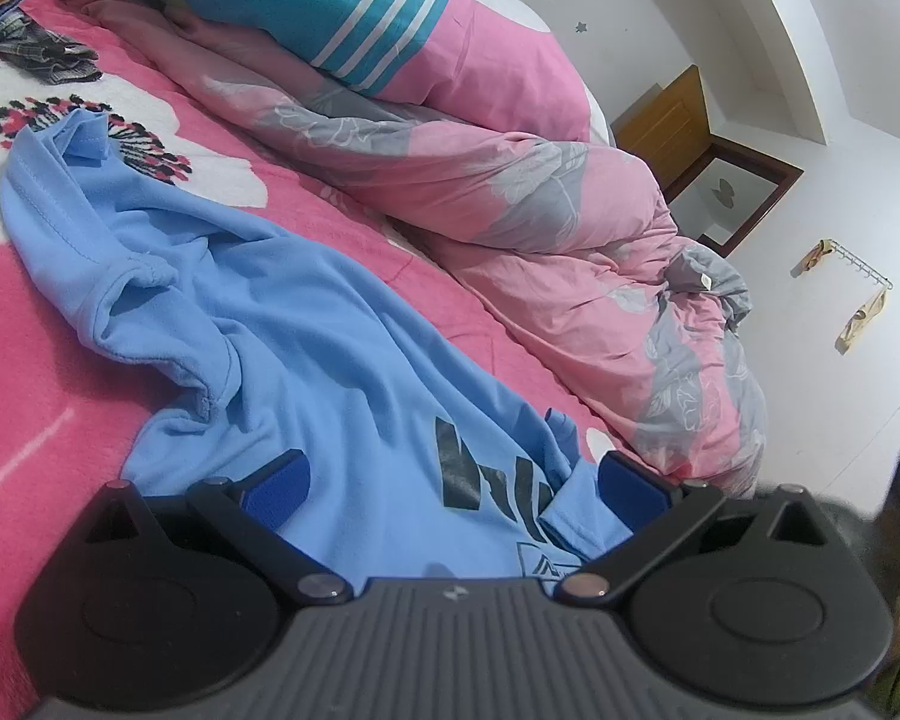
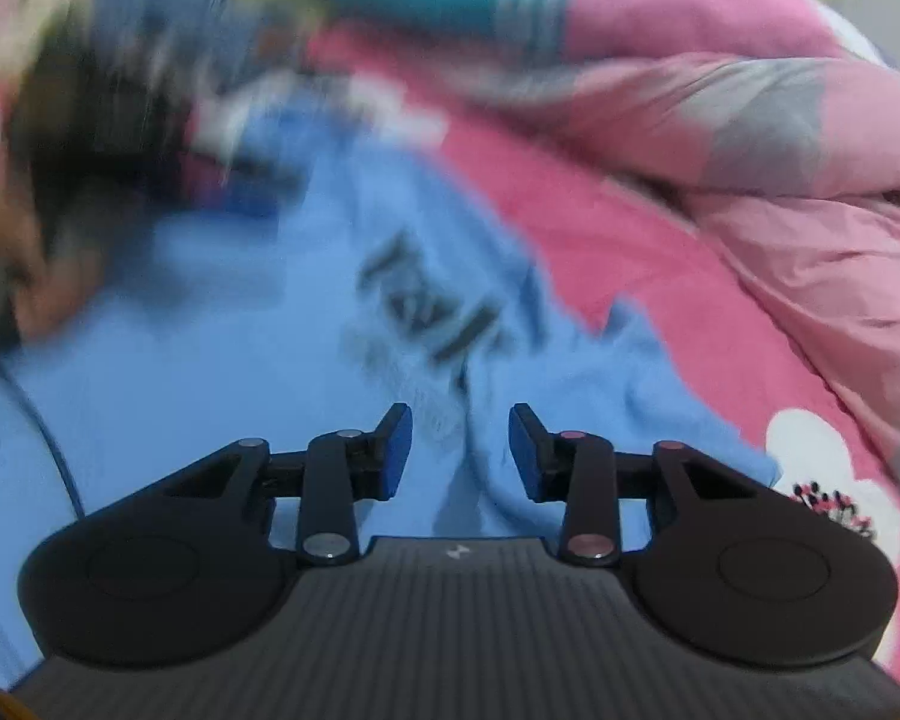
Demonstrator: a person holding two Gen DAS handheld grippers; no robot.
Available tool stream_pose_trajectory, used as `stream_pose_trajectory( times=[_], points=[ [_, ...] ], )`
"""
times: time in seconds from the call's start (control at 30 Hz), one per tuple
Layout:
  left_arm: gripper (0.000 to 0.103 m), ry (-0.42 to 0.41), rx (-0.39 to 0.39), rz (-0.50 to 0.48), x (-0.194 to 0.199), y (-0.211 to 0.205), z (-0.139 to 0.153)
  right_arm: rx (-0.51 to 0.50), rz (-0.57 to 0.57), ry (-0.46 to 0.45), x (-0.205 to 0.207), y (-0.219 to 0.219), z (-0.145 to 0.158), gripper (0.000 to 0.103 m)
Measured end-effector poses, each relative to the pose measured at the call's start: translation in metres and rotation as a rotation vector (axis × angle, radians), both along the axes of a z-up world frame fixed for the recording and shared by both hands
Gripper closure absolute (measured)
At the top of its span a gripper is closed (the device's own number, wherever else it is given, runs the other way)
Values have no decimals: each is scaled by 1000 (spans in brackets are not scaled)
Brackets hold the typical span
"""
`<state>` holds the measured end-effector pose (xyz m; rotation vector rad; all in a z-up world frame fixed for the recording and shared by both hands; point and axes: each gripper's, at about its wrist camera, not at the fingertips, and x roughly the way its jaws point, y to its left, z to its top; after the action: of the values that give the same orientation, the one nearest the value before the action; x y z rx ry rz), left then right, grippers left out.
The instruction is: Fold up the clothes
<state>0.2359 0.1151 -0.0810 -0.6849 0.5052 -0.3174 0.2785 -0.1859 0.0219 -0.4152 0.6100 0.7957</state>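
Light blue T-shirt [image 1: 306, 324] lies rumpled across the pink blanket [image 1: 48, 420] on the bed, dark print facing up, with the bunched pink-and-grey duvet [image 1: 546, 222] along the blanket's far edge. Left gripper [image 1: 453, 489] hovers low over the shirt, jaws spread wide, nothing between the pads. Right gripper [image 2: 461, 450] sits above blue cloth, jaws partly apart and gripping nothing; its view is blurred.

Lighting: even, soft, fairly bright indoors; my left wrist view sharp, with faint shadows in the shirt [image 1: 306, 324] folds. Right wrist view: heavy motion blur. Fisheye bending and dark corners in both.
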Motion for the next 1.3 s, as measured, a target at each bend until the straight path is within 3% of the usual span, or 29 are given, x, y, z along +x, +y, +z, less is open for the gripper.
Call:
stream_pose_trajectory(
  times=[0.07,0.17,0.27,0.33,0.37,0.4,0.43,0.47,0.63,0.77,1.0,1.13,1.23,1.3],
  points=[
    [0,0,0,0,0,0,0,133,-75,32,24,-8,17,45],
    [0,0,0,2,0,-1,0,221,-195,132,78,-14,14,35],
    [1,-1,0,3,-1,-1,0,217,-276,235,128,-10,-7,35],
    [0,-1,1,3,0,-1,0,178,-269,288,148,-3,-24,38],
    [0,-2,1,3,0,-1,0,141,-256,297,152,2,-30,51],
    [0,-2,1,4,0,0,0,97,-248,296,153,6,-34,81],
    [0,-2,0,4,-1,0,0,54,-239,295,154,11,-39,99],
    [0,-2,0,4,-1,0,-1,49,-238,285,153,11,-40,101],
    [0,-1,1,4,0,0,-1,266,-319,132,139,-16,-17,101],
    [0,-2,3,4,-1,0,-1,414,-426,92,146,-36,-22,101],
    [0,-3,5,6,-1,-1,-1,494,-562,197,182,-43,-69,101],
    [0,-3,6,7,0,-1,-2,592,-631,342,201,-54,-87,99],
    [0,-3,4,7,0,-1,-2,659,-671,412,205,-64,-84,95],
    [0,-3,3,8,0,-1,-2,633,-682,391,202,-64,-74,83]
  ],
)
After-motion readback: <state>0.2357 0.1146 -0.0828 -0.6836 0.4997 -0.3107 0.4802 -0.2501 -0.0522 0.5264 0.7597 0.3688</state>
